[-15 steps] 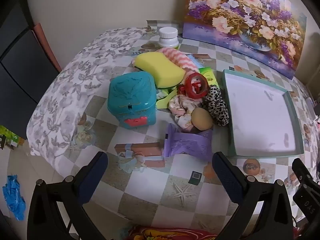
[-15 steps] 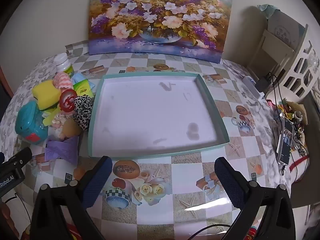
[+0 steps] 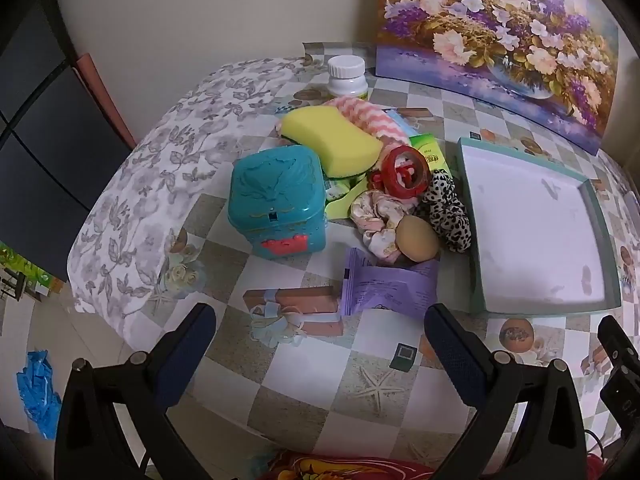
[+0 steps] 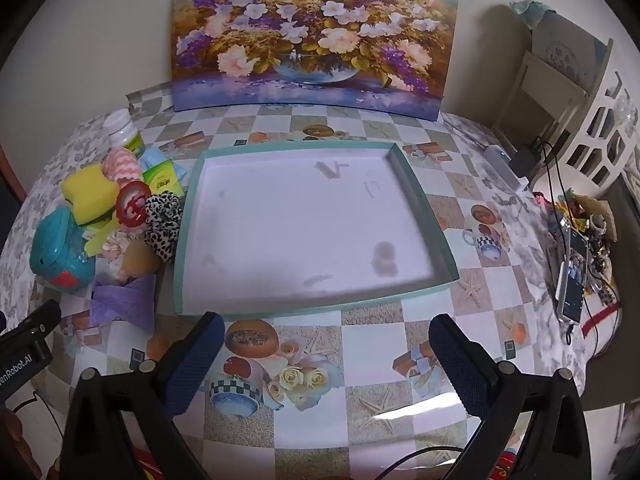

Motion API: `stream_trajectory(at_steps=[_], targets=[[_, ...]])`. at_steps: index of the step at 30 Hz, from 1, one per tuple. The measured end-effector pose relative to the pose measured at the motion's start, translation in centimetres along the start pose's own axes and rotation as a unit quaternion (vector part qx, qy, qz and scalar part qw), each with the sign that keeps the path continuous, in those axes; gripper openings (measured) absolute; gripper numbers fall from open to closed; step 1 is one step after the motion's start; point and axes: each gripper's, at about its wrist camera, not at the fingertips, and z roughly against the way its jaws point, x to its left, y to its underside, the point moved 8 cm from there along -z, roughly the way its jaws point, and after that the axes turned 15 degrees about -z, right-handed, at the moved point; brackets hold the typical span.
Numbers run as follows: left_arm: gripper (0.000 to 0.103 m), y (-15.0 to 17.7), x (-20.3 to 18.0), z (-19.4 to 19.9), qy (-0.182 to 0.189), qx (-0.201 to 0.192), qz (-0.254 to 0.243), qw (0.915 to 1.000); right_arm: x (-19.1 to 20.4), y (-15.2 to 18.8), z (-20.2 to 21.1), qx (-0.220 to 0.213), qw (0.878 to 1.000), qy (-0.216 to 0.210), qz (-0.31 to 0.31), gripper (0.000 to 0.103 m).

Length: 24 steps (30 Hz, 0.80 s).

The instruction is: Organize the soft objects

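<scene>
Behind the bench leans a flower painting, and a checked cloth printed with cups and starfish covers the bench itself. We take the shallow teal tray as our landmark: it is bare, so nothing is sorted yet. Left of the tray, touching its wall, lies the heap of soft things: a leopard scrunchie, a pink floral scrunchie, a tan puff, a yellow sponge and a pink chevron cloth. A purple packet, a teal tin and a red plastic ring sit among them.

Our left gripper hangs above the bench short of the heap, jaws spread full and holding nothing; our right gripper hovers just short of the tray's near wall, equally wide and bare.

We judge the first pick is next. We would go for the puff or leopard scrunchie, since they lie nearest the tray and uncovered, closing gently so the red ring is not dragged along.
</scene>
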Motion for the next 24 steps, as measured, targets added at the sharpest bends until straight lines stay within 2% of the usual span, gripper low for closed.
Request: stream_trajectory(at_steps=[2, 16, 24], targets=[[0.103, -0.4, -1.7, -0.3, -0.015, 0.002, 0.002, 0.9999, -0.1, 0.0, -0.1, 0.001, 1.0, 0.0, -0.003, 0.103], [0.103, -0.8, -2.4, -0.1, -0.038, -0.004, -0.017, 0.9991, -0.5, 0.1, -0.4, 0.005, 1.0, 0.002, -0.016, 0.103], [0.103, -0.8, -2.5, -0.2, -0.039, -0.003, -0.016, 0.9991, -0.4, 0.0, -0.4, 0.005, 1.0, 0.001, -0.017, 0.103]])
